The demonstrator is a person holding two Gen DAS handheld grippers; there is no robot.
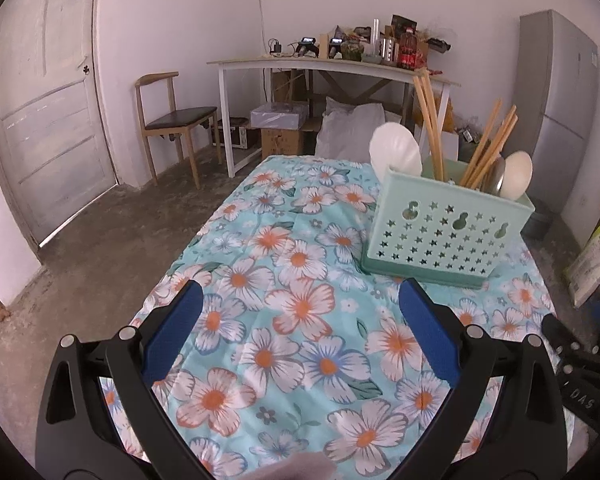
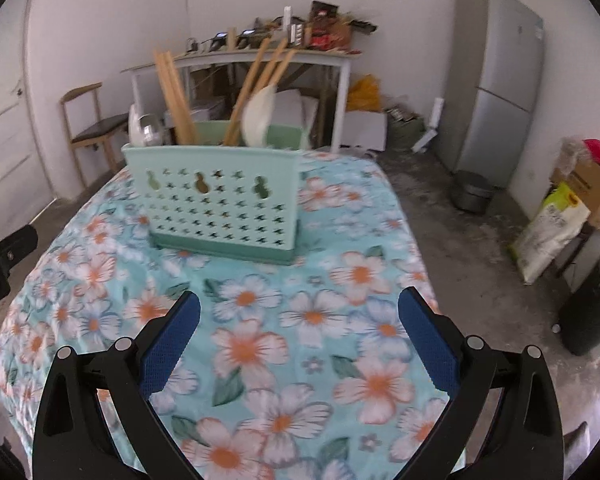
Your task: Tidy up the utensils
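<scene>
Left gripper (image 1: 300, 300) and right gripper (image 2: 299, 304) spread wide and empty, blue pads (image 2: 172, 344) poised above the flowered tablecloth (image 1: 300, 352). Beyond them, toward the far side of the table: a mint-green perforated utensil caddy (image 1: 444, 232), upright, already stocked with wooden chopsticks (image 1: 430, 120), white spoons (image 1: 394, 152) and a metal spoon (image 2: 152, 130). No loose utensils visible anywhere on the cloth. Sorting apparently finished, or nearly so. Further out, bare concrete floor; a wooden chair (image 1: 172, 120) by a white door (image 1: 44, 120) at left, a cluttered side table (image 1: 332, 66) against the far wall, a grey refrigerator (image 2: 496, 80) at right.
</scene>
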